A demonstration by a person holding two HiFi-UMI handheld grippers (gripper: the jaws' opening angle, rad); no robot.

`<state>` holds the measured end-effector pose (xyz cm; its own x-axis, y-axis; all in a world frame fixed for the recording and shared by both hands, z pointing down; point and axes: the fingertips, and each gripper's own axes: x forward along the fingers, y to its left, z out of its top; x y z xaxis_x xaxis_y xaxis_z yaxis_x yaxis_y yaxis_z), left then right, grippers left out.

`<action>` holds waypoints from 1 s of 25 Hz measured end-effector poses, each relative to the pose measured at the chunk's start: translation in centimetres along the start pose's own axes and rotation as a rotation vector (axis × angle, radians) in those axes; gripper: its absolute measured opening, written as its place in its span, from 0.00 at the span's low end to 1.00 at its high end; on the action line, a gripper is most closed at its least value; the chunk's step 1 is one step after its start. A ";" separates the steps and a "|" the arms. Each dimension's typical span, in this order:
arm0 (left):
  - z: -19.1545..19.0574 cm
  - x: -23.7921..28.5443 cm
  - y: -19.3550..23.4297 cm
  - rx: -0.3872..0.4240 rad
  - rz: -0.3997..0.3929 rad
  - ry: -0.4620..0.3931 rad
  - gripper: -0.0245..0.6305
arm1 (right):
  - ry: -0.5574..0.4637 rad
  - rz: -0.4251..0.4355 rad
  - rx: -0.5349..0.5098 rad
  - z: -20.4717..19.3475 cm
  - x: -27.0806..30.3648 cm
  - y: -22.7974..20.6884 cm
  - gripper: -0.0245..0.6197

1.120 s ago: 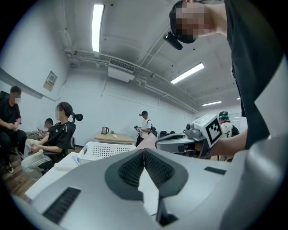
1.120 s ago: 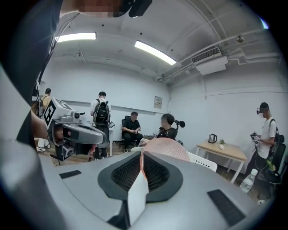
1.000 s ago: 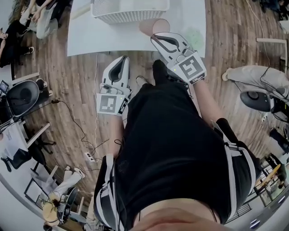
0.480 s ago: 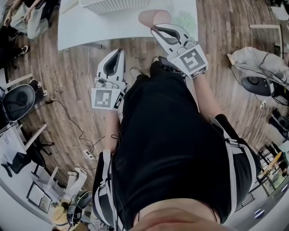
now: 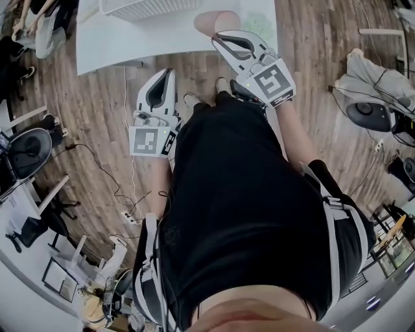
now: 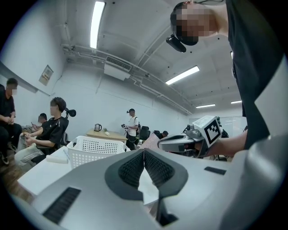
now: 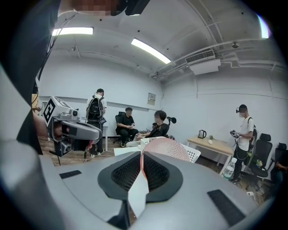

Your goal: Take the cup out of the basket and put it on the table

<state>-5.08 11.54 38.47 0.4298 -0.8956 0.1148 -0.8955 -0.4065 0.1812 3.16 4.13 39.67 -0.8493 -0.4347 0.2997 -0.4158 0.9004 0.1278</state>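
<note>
My right gripper (image 5: 218, 35) is shut on the rim of the pink cup (image 5: 209, 22), holding it over the near edge of the white table (image 5: 130, 43). In the right gripper view the cup (image 7: 169, 150) bulges just past the closed jaws. The white perforated basket (image 5: 144, 6) stands on the table, at the top edge of the head view, left of the cup. Lower and to the left, my left gripper (image 5: 170, 71) is shut and empty over the wooden floor, short of the table's edge. The left gripper view shows the basket (image 6: 96, 150) ahead and the right gripper (image 6: 173, 143) to its right.
A faint green patch (image 5: 262, 26) lies on the table right of the cup. Office chairs (image 5: 29, 146) and cables (image 5: 110, 178) are on the wood floor to the left, another chair (image 5: 369, 113) to the right. Seated people (image 7: 155, 128) and a standing person (image 6: 132, 128) are in the room.
In the head view the table and basket have slid up and left, the basket now mostly out of frame. Both grippers keep their places in front of the body; the cup stays gripped.
</note>
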 end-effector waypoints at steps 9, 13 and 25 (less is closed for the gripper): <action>-0.6 0.8 0.0 -0.004 0.048 0.013 0.07 | 0.023 0.047 -0.002 -1.9 1.1 -1.1 0.09; -0.6 0.9 0.0 -0.007 0.068 0.013 0.07 | 0.049 0.068 -0.008 -3.4 2.1 -1.5 0.09; -1.0 -1.2 0.3 -0.027 0.153 0.038 0.07 | 0.228 0.153 0.004 -12.4 8.5 -2.0 0.09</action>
<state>-5.71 12.65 39.34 0.2931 -0.9391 0.1795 -0.9476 -0.2605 0.1849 0.78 -1.16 53.75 -0.8073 -0.2783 0.5204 -0.2901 0.9551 0.0607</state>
